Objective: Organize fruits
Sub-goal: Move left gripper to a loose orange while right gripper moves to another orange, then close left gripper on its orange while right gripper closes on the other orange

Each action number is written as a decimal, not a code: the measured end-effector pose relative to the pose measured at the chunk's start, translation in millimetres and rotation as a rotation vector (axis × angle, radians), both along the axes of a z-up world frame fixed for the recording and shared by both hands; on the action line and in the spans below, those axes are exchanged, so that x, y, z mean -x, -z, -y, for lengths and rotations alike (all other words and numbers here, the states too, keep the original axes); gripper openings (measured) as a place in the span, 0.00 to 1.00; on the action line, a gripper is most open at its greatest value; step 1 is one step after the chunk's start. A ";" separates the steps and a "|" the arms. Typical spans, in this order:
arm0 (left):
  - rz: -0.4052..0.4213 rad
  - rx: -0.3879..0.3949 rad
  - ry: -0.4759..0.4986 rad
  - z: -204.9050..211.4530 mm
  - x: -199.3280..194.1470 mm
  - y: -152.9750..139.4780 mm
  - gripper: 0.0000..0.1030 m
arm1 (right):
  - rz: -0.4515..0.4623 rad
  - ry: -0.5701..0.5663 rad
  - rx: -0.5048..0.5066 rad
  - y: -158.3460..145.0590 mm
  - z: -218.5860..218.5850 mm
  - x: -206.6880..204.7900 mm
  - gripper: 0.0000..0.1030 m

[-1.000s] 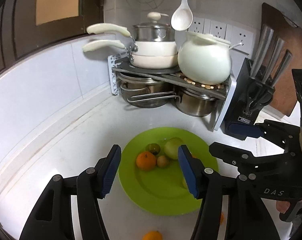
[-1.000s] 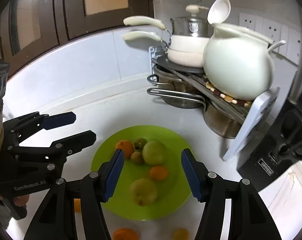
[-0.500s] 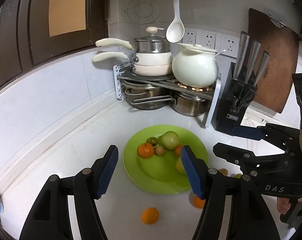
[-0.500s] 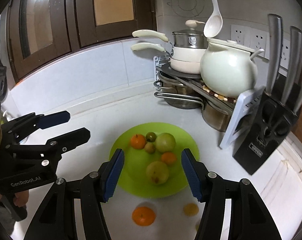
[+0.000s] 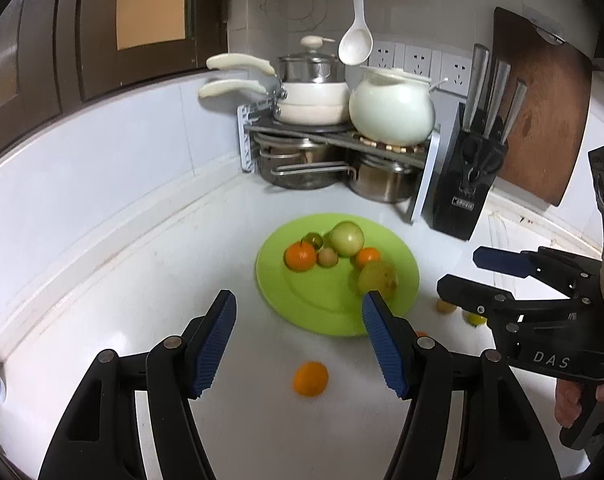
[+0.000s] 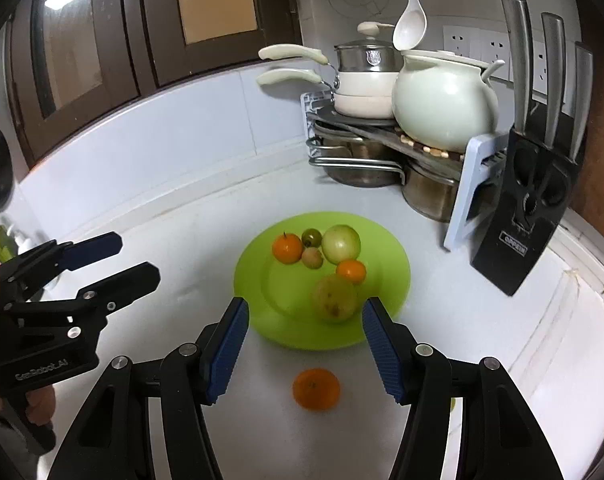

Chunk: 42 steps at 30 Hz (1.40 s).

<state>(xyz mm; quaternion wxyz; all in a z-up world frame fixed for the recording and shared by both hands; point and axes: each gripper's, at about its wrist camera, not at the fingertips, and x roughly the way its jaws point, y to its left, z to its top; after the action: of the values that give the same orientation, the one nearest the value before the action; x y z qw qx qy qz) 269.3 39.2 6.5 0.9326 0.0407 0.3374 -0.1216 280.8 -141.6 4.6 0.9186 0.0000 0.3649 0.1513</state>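
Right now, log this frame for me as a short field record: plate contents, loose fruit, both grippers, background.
plate: green plate on the white counter
fruit on plate: six pieces, two oranges, two large pale green fruits, a small dark green one, a small tan one
loose fruit: an orange on the counter in front of the plate; two small yellowish fruits to the plate's right
left gripper: open, nothing between the pads
right gripper: open, empty
background: pot rack, knife block
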 end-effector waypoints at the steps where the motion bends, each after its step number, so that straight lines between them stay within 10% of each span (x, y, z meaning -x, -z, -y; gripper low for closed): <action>1: -0.008 -0.002 0.000 -1.9 1.3 3.1 0.63 | -0.004 0.003 0.003 2.0 -1.1 1.4 0.58; 34: -0.236 -0.025 0.134 0.0 -22.3 101.6 0.62 | -0.269 0.082 0.026 97.2 -0.2 -3.4 0.58; 42: -0.266 -0.024 0.144 6.1 -32.7 112.6 0.49 | -0.267 0.069 0.034 99.9 -0.4 -8.5 0.57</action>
<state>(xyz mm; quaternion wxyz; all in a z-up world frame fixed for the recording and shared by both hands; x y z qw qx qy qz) 302.0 33.1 -106.1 0.8679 0.0596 0.4557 -0.1886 289.4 -141.3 -95.4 0.8664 0.0169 0.4862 0.1122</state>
